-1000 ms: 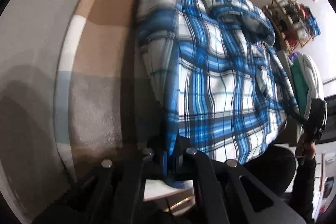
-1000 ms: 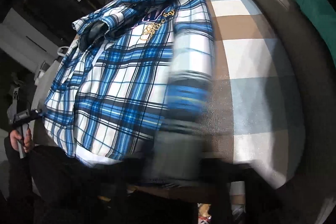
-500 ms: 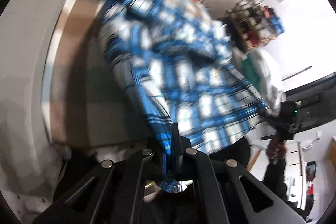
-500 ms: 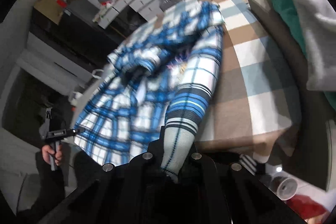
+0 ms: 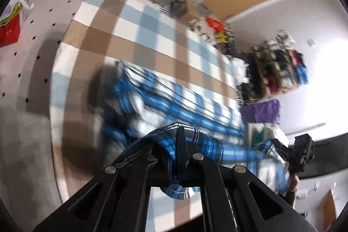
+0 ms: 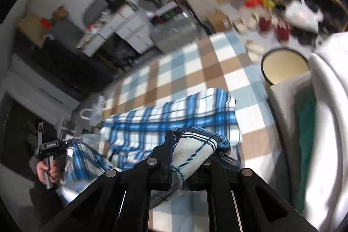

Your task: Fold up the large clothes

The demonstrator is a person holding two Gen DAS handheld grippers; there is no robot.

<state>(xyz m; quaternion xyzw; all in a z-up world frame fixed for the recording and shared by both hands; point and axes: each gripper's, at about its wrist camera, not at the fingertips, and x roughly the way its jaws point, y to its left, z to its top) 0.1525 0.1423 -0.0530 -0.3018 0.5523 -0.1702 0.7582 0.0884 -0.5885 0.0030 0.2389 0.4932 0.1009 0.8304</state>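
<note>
A blue and white plaid shirt point(image 5: 165, 101) lies on a table covered with a brown, blue and white checked cloth point(image 5: 134, 32). It also shows in the right wrist view point(image 6: 165, 121). My left gripper point(image 5: 177, 145) is shut on a bunched edge of the shirt, held above the table. My right gripper point(image 6: 174, 145) is shut on another edge of the shirt, also lifted. Each gripper shows in the other's view: the right gripper point(image 5: 302, 149) at the right, the left gripper point(image 6: 51, 148) at the lower left. The shirt's near part hangs between them.
A pale tub with a dark rim point(image 6: 282, 66) stands past the table's right side, next to white and green fabric point(image 6: 308, 123). Drawers and clutter point(image 6: 130, 25) stand beyond the far end. A shelf of clothes point(image 5: 280, 66) is against the white wall.
Both grippers have risen and swung forward over the table, carrying the shirt's near edge up and over. The shirt now looks doubled and shorter, with more of the checked cloth showing beyond it.
</note>
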